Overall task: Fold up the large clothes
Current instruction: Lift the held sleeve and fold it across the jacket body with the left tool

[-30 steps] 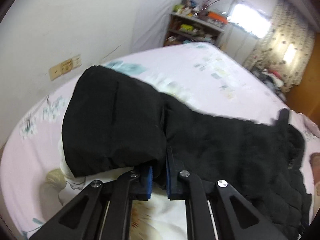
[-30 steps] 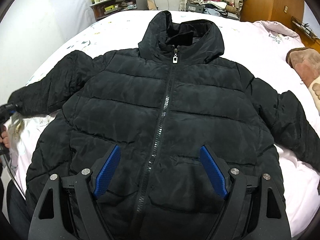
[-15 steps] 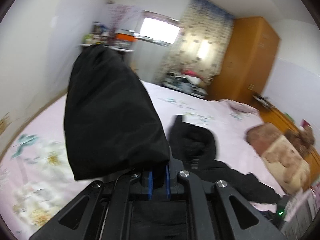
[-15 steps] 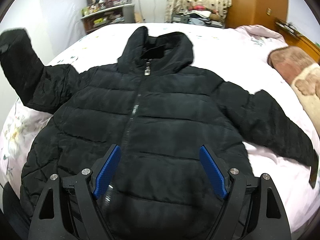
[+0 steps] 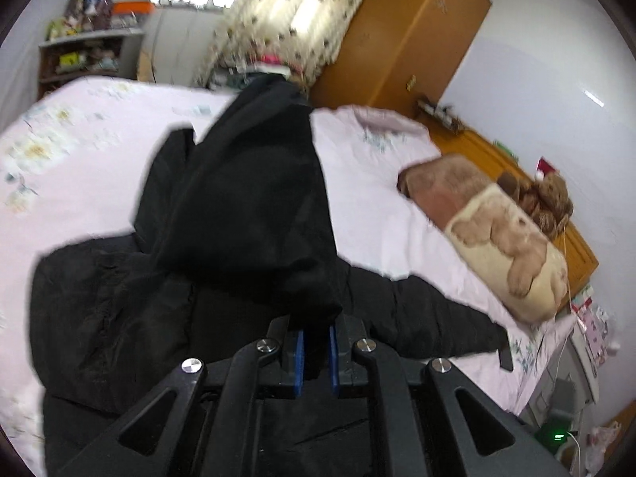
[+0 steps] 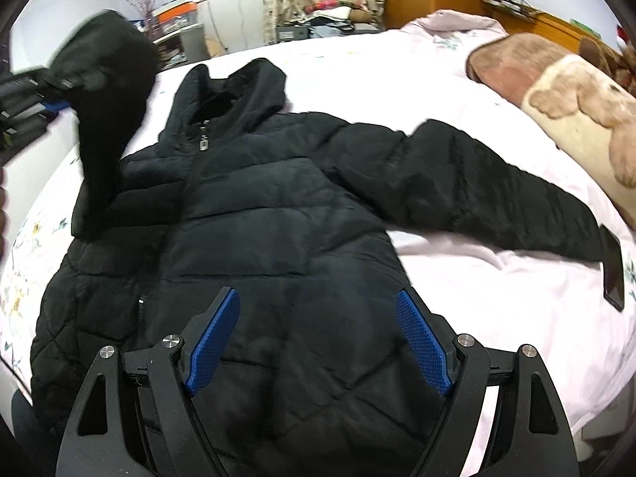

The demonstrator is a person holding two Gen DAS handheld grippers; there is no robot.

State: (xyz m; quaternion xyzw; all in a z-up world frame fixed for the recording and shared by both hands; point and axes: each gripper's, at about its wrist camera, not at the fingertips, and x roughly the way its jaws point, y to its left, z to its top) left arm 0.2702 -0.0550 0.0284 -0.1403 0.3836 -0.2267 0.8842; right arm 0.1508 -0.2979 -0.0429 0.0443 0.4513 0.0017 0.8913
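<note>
Black jacket (image 6: 258, 238) lies front-up on bed (image 6: 457, 278); left tool (image 5: 317, 351) is clamped on its raised sleeve (image 5: 254, 198), right tool (image 6: 318, 338) is wide open above the hem, holding nothing.

You won't find any text, label, brand or number that can be read in either wrist view. The packages on the shelf (image 5: 85, 53) by the window are too blurred for you to make out any print, and the black jacket (image 6: 254, 230) shows you no legible tag or logo.
</note>
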